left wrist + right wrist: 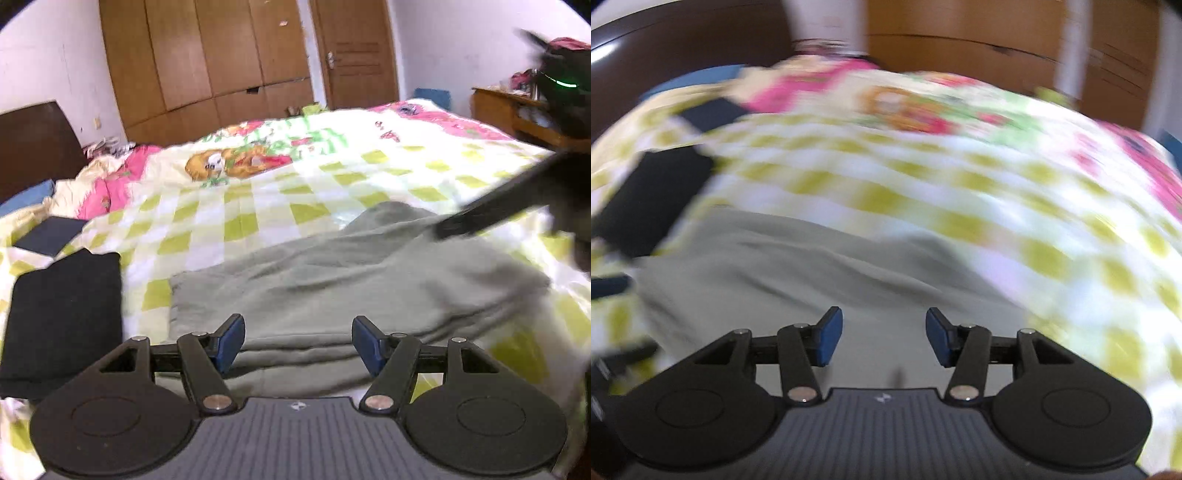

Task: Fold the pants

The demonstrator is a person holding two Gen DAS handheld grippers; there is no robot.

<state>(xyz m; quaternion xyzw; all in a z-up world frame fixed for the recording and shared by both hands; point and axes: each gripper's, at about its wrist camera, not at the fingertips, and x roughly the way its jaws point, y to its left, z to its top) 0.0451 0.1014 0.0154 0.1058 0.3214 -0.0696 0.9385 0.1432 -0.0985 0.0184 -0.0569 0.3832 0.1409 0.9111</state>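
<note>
Grey-green pants (332,280) lie folded in layers on the checked bedspread (258,206), filling the near middle of the left wrist view. My left gripper (298,343) hovers open over their near edge, its blue pads apart with nothing pinched. The right gripper shows as a dark blurred arm (509,199) over the pants' far right part. In the blurred right wrist view the same pants (812,266) spread below my right gripper (884,338), which is open with only cloth behind the gap.
A folded black garment (66,314) lies left of the pants, with a dark flat item (51,234) beyond it. A dark headboard (33,144), wooden wardrobe (207,62), door (354,55) and cluttered side table (517,114) ring the bed.
</note>
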